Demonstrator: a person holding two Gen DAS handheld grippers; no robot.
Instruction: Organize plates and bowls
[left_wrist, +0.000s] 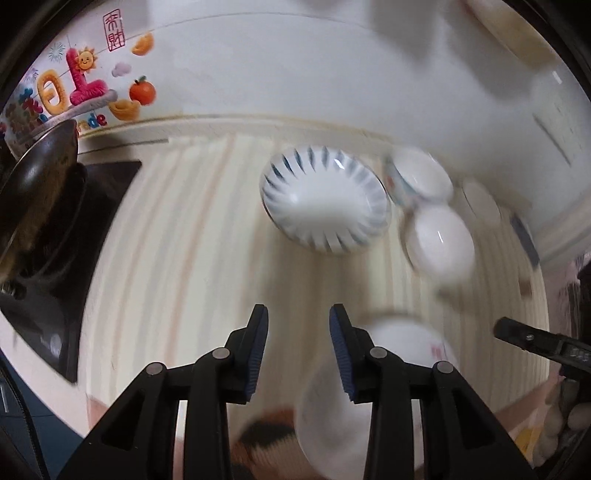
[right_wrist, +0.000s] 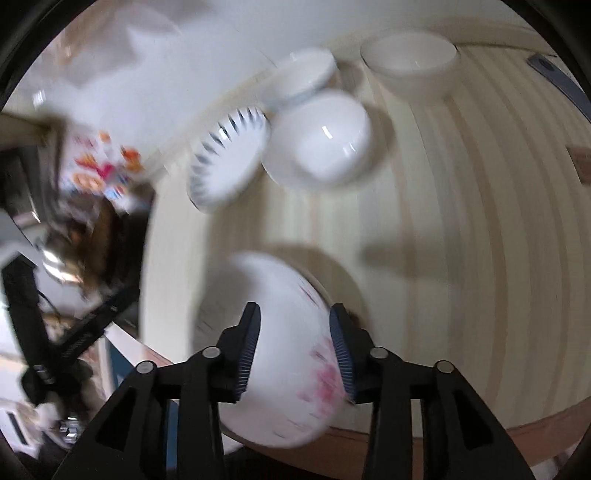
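A white dish with blue-grey rim strokes (left_wrist: 325, 199) (right_wrist: 227, 157) sits on the striped counter (left_wrist: 184, 240). Beside it lie a plain white bowl (left_wrist: 439, 242) (right_wrist: 319, 138), a patterned bowl (left_wrist: 417, 179) (right_wrist: 301, 75) and a larger white bowl (right_wrist: 410, 64). My left gripper (left_wrist: 299, 349) is open and empty above the counter. My right gripper (right_wrist: 293, 349) has its jaws on either side of a white bowl with pink marks (right_wrist: 280, 354); that bowl also shows in the left wrist view (left_wrist: 402, 347). Both views are motion-blurred.
A black stove (left_wrist: 62, 258) with a dark wok (left_wrist: 37, 162) stands at the left. A colourful sticker (left_wrist: 85, 85) is on the white wall behind. A small white plate (left_wrist: 480, 203) and a dark flat object (right_wrist: 561, 83) lie at the right.
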